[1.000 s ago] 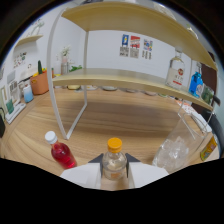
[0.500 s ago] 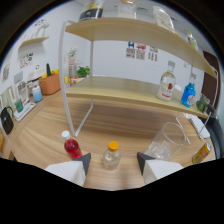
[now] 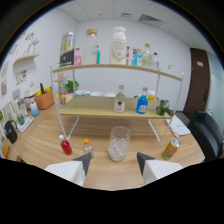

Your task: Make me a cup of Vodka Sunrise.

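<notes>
A long wooden table (image 3: 165, 172) fills the lower part of the scene, and on it stands a two-tier shelf rack (image 3: 115, 102) with white legs, its upper board lined with tall bottles and jars and its lower board carrying a few more. On that lower board a clear bottle with a red label (image 3: 119, 101) stands just beside a blue bottle (image 3: 142, 105), with a dark green item near the rack's far end and a small green plant (image 3: 71, 86) at the other. Beyond the rack's leg a terracotta pot (image 3: 44, 99) sits near a row of small things along the wall. Out on the open wood ahead of the fingers stands the clear glass (image 3: 119, 143), upright, wide-mouthed, with what looks like ice in its lower half; it sits just beyond the gap between the fingertips and apart from them. To one side of it a small bottle with an orange cap (image 3: 88, 148) and a small red bottle with a white cap (image 3: 66, 146) stand near each other, apart from the glass. On the other side an orange and yellow can (image 3: 171, 149) leans tilted, well apart from the glass, with bare wood between them. The gripper (image 3: 113, 159) is spread wide and holds nothing, its two dark fingertips apart with bare table showing between them. A dark door (image 3: 198, 82) stands past the table's far end.
</notes>
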`<state>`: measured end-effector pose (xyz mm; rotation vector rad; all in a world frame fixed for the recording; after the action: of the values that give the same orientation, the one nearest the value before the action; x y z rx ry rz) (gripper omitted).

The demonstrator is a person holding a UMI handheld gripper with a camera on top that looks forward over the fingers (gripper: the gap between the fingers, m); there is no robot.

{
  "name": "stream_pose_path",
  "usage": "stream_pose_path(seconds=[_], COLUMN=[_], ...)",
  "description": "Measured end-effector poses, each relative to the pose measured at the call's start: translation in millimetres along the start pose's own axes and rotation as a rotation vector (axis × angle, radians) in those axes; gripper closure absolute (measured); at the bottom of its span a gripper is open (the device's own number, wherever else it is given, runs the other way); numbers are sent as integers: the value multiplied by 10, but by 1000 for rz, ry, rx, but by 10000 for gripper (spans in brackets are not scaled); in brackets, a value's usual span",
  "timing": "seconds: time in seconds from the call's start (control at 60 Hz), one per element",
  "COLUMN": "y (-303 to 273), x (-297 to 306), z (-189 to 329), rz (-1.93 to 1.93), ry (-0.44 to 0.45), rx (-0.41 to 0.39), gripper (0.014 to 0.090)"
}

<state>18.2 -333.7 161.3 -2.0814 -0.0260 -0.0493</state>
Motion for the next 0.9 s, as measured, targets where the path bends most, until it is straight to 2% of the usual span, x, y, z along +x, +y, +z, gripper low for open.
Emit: stream_pose_path(seconds=[0.233,0.433,0.55,0.667,0.717,0.833,0.9], y=[-1149,-2327,-2711,-2927,-2958,-2922,-2924], x=[695,1051,1122,1140,1138,1130,1121], z=[-202,-40,228,530,666,938,1006], rz=[53,50,54,67,79,78,66], ry=[37,21,3,-18,-26,-26,-24], rx=[166,350,397,391,380,332,324], gripper=[182,184,187,200,241,397,533])
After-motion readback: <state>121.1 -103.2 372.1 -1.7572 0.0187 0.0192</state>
